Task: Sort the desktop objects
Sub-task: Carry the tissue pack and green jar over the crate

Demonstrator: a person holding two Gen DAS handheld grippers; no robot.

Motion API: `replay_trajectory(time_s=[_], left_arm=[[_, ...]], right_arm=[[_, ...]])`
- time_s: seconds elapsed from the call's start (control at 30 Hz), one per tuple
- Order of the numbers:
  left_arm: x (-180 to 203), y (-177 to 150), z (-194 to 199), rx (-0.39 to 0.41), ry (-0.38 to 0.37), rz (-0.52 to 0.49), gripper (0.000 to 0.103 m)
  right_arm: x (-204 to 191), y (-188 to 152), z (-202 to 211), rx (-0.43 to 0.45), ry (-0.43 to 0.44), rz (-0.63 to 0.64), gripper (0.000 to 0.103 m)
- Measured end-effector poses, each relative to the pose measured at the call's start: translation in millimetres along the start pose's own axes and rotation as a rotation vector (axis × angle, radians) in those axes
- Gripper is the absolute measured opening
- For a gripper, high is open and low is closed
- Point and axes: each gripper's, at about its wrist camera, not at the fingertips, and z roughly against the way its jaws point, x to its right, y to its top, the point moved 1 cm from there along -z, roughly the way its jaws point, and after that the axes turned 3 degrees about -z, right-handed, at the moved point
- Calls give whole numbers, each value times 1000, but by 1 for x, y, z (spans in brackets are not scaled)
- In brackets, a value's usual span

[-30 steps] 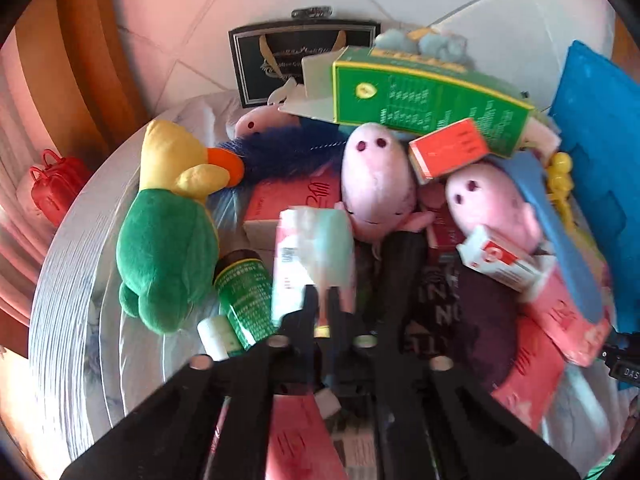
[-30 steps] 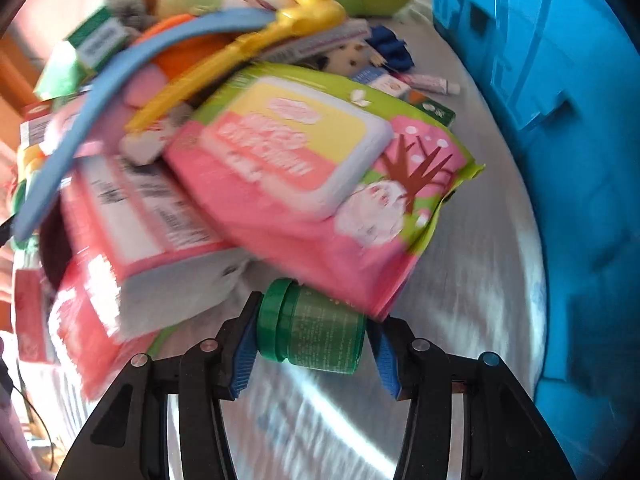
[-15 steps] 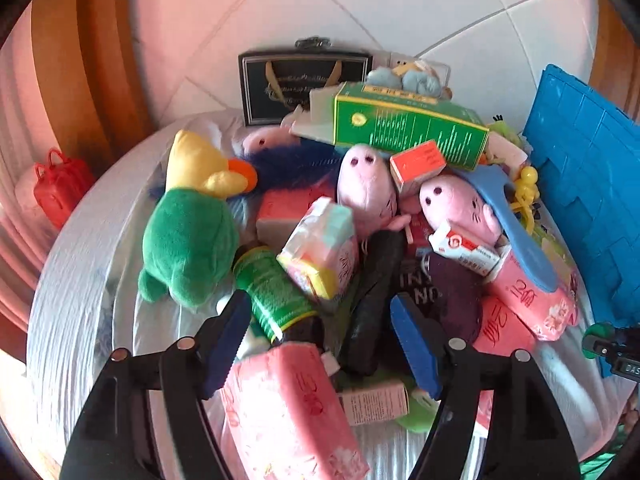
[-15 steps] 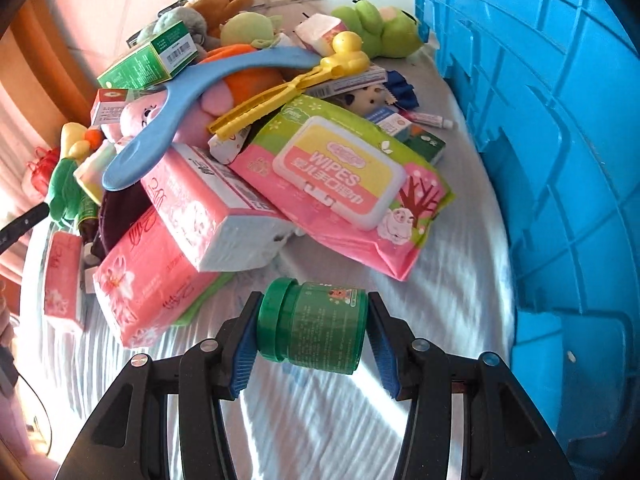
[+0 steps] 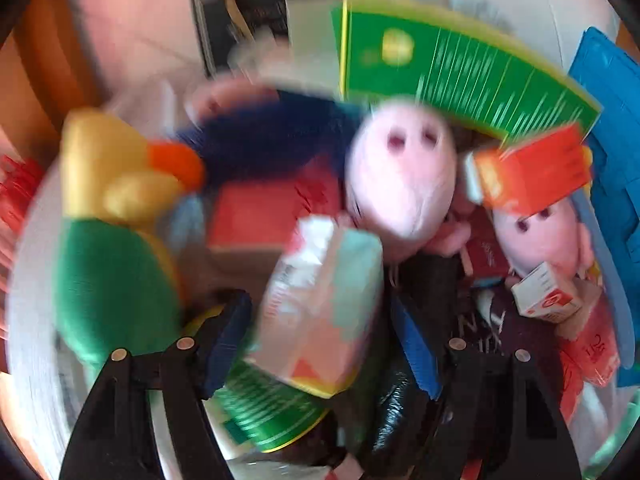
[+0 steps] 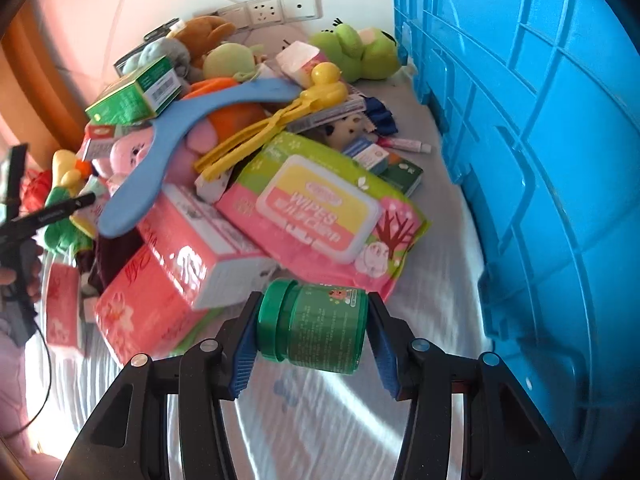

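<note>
"WIPES" on lid of pink-green wipes pack [image 6: 320, 216]; other print unreadable.

Left wrist view, heavily motion-blurred. Left gripper [image 5: 320, 336] over the pile; jaws have just been closing, with a pale tissue pack [image 5: 324, 304] between the blue pads [image 5: 226, 336]; contact not resolvable. Green can [image 5: 268, 412] beneath the pack. Green-and-yellow duck plush [image 5: 116, 248] at left, pink pig plush [image 5: 400, 176] beyond the pack, green box [image 5: 452, 64] above it, orange box [image 5: 532, 172] at right.
</note>
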Motion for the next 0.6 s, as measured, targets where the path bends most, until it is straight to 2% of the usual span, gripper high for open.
replay_trajectory(time_s=[0.03, 0.07, 0.13, 0.2, 0.27, 0.33, 0.47, 0.6], left_arm=[[-1, -2, -6, -23, -15, 14, 46], [-1, -6, -5, -13, -38, 17, 44], [3, -14, 9, 38, -35, 10, 42], [9, -26, 40, 125, -41, 19, 42], [19, -39, 80, 223, -7, 6, 42], [31, -51, 121, 317, 31, -7, 42], [58, -64, 190, 472, 61, -19, 42], [88, -67, 237, 575, 30, -37, 42]], right_arm=[[-1, 3, -2, -8, -3, -7, 49], [-2, 5, -4, -9, -3, -11, 49], [-6, 12, -6, -4, -3, -11, 49], [-10, 14, -2, 15, -8, -2, 49], [-16, 16, 10, 49, -10, 18, 49], [-23, 18, 31, 110, 1, 37, 49], [-30, 22, 85, 256, 23, 83, 49], [-32, 25, 141, 402, 18, 131, 49]])
